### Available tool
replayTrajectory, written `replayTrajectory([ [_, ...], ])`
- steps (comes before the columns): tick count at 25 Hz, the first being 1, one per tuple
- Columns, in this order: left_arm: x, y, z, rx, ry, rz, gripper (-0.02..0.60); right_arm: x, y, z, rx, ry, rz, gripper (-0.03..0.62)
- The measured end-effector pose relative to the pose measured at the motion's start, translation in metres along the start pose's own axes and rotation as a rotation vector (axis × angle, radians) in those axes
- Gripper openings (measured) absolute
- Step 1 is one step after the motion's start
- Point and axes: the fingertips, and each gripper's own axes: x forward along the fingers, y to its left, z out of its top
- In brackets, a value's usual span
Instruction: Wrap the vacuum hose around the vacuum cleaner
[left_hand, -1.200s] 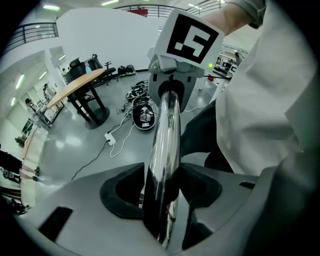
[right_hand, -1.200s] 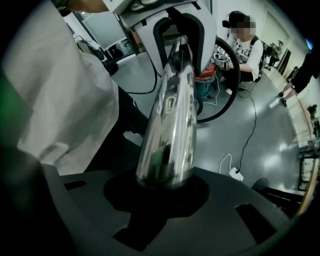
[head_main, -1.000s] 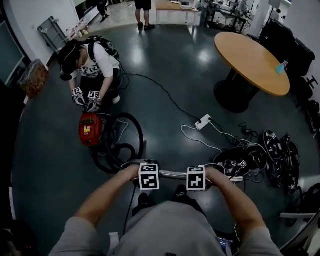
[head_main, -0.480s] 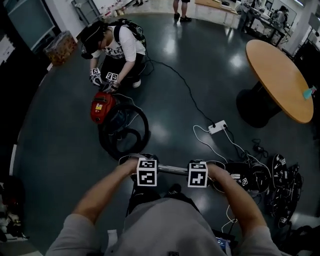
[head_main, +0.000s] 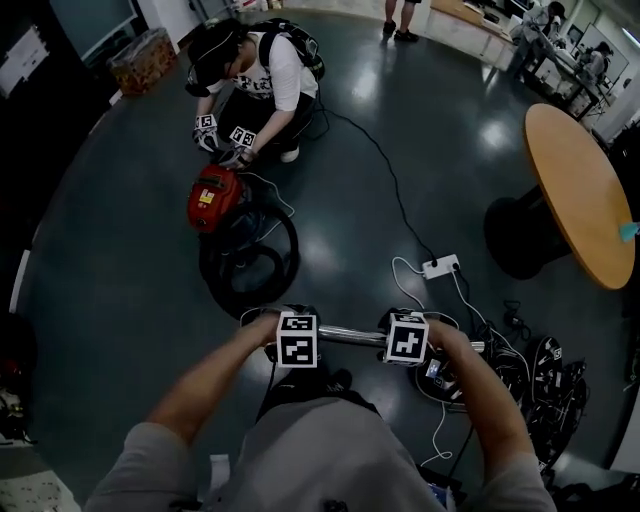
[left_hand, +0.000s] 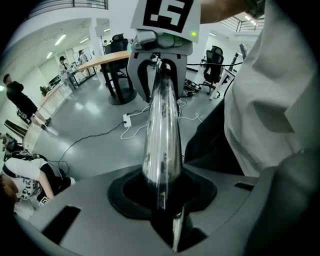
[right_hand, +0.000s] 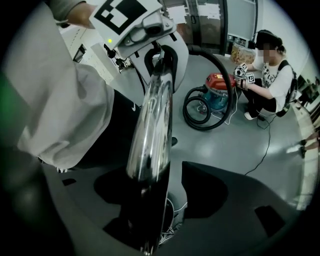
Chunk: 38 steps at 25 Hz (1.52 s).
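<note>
Meanwhile, left gripper (left_hand: 161, 200) pinches a chrome tube (left_hand: 161, 135); right gripper (right_hand: 150, 200), jaws just opened, loosely straddles it; marker cubes (head_main: 297, 352) hide both tips from above.

I see a vacuum cleaner (right_hand: 218, 82) with a red top and a teal lower body; its hose (right_hand: 216, 59) is black. The metal tube (head_main: 352, 337) is shiny chrome silver. The 2 marker cubes (head_main: 297, 340) carry black-and-white square patterns. The floor (head_main: 120, 260) is glossy dark grey. The round table (head_main: 580, 190) has a tan top on a black base. The power strip (head_main: 441, 267) is white, my sleeves (head_main: 150, 460) grey.
</note>
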Motion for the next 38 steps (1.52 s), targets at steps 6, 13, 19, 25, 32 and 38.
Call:
replayTrajectory([
  [6, -0.002, 0.032, 0.0, -0.03, -0.065, -0.046, 0.129, -0.028, -0.035, 0.008, -0.066, 0.016, -0.05, 0.259],
  [13, -0.002, 0.058, -0.009, -0.031, -0.091, -0.067, 0.129, -0.059, -0.059, 0.021, -0.12, -0.034, -0.099, 0.259],
  [19, 0.0, 0.078, -0.011, -0.023, -0.106, -0.053, 0.127, -0.079, -0.081, 0.015, -0.046, -0.1, -0.132, 0.259],
  [25, 0.007, 0.084, -0.013, -0.072, -0.076, -0.021, 0.129, -0.112, -0.097, -0.022, -0.024, -0.098, -0.225, 0.259],
  [32, 0.028, 0.081, -0.001, -0.239, -0.074, 0.04, 0.129, -0.118, -0.099, -0.056, 0.013, -0.192, -0.29, 0.259],
  [38, 0.061, 0.082, 0.007, -0.412, -0.071, 0.13, 0.129, -0.096, -0.119, -0.064, 0.007, -0.286, -0.318, 0.258],
])
